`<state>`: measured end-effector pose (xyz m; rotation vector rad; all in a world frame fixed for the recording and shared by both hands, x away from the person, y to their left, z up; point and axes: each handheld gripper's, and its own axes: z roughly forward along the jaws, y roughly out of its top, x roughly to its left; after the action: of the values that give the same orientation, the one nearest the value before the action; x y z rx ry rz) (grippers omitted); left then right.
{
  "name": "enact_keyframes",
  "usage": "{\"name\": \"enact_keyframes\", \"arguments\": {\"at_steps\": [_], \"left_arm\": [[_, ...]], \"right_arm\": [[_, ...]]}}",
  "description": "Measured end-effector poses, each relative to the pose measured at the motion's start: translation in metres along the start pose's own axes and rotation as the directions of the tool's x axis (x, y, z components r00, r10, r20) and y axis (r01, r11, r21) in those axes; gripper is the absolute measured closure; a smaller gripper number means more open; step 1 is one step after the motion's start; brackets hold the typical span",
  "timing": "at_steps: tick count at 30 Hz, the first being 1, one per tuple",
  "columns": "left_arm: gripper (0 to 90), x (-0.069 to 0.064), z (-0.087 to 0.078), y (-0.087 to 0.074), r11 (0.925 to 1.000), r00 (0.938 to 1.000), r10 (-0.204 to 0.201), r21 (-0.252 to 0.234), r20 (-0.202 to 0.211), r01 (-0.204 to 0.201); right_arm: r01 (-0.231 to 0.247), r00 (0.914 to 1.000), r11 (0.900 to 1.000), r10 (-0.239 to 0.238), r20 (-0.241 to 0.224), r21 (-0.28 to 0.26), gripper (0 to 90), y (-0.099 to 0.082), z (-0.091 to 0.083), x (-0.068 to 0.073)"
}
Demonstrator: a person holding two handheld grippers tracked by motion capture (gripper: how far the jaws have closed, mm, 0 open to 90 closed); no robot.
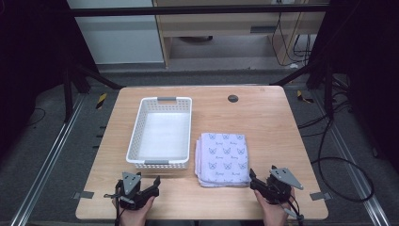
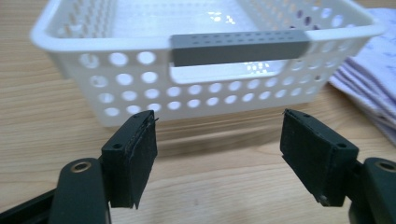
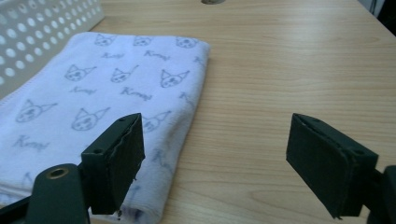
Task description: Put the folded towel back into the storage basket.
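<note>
A folded pale lilac towel (image 1: 222,158) printed with cat faces lies on the wooden table, right of a white perforated basket (image 1: 136,136) with grey handles. My left gripper (image 1: 156,183) rests near the table's front edge, just in front of the basket, open with nothing between its jaws. In the left gripper view the basket's near wall (image 2: 205,93) and grey handle (image 2: 239,46) stand close ahead. My right gripper (image 1: 253,177) sits open at the towel's near right corner. In the right gripper view the towel (image 3: 100,102) lies ahead to the left, under the left jaw's tip.
The wooden table (image 1: 263,117) has a dark round grommet (image 1: 233,98) near its far edge. Bare wood extends right of the towel. Cables (image 1: 339,160) lie on the floor to the right, and a wooden cabinet (image 1: 235,28) stands behind the table.
</note>
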<state>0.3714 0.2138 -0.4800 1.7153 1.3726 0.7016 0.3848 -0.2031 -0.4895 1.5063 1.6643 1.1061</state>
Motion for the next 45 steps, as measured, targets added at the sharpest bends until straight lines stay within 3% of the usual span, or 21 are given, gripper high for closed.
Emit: {"name": "enact_keyframes", "arguments": {"at_steps": [7, 17, 25, 34, 45], "left_arm": [[26.6, -0.017, 0.000, 0.000, 0.9996, 0.9978, 0.027, 0.004, 0.060, -0.028], [26.0, -0.043, 0.001, 0.006, 0.9964, 0.9875, 0.083, 0.006, 0.134, -0.085], [26.0, -0.059, 0.005, 0.012, 0.9945, 0.9801, 0.102, 0.007, 0.171, -0.105], [26.2, -0.076, 0.012, 0.015, 0.9927, 0.9737, 0.114, 0.016, 0.197, -0.120], [26.8, -0.094, 0.021, 0.018, 0.9882, 0.9587, 0.138, 0.029, 0.249, -0.150]], "right_arm": [[-0.001, 0.9986, 0.9998, 0.000, -0.054, -0.022, 20.5, 0.006, -0.004, 0.004], [-0.008, 0.9953, 0.9989, 0.004, -0.097, -0.046, 20.4, 0.018, -0.010, 0.007], [-0.015, 0.9938, 0.9988, 0.010, -0.111, -0.047, 18.8, 0.027, -0.013, 0.008], [0.026, 0.9921, 0.9991, -0.030, -0.122, -0.034, 17.9, 0.038, -0.011, 0.014], [0.049, 0.9896, 0.9982, -0.053, -0.134, -0.033, 19.3, 0.051, -0.004, 0.014]]}}
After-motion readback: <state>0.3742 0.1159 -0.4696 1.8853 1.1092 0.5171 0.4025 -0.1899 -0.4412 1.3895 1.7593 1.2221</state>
